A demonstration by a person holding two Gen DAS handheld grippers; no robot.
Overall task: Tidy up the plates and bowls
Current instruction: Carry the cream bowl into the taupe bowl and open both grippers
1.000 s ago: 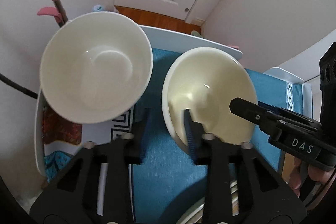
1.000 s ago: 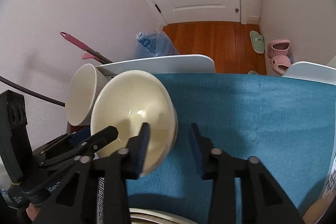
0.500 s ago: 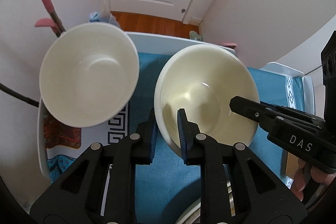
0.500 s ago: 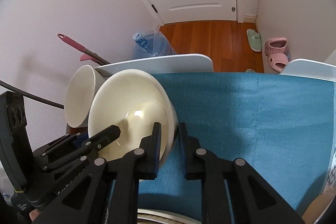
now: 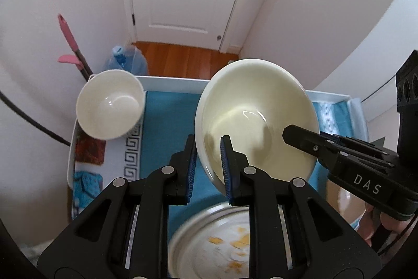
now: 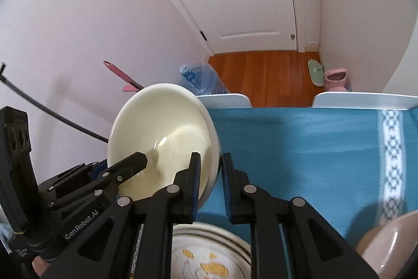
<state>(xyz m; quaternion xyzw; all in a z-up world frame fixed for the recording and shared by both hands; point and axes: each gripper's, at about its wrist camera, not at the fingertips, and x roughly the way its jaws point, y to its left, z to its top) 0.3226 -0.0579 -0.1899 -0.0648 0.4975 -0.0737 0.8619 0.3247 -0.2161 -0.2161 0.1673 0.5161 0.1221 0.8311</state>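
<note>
A cream bowl (image 5: 258, 117) hangs tilted above the blue tablecloth (image 6: 300, 148), held from two sides. My left gripper (image 5: 208, 169) is shut on its near left rim, one pad inside and one outside. My right gripper (image 6: 210, 177) is shut on the opposite rim in the same way. A smaller white bowl (image 5: 109, 106) stands at the table's far left corner. Below the held bowl lies a plate with yellow marks (image 5: 216, 242), partly hidden by the fingers.
A tan bowl (image 6: 392, 247) sits at the near right edge. Two white chair backs (image 6: 224, 97) stand at the table's far side. Beyond them are a water jug (image 6: 201, 77), wooden floor and a closed door. A patterned mat (image 5: 88, 148) lies under the white bowl.
Both grippers closed on the cream bowl's rim and lifted it off the cloth. The white bowl stays behind and now looks smaller and lower; the plate has come into view.
</note>
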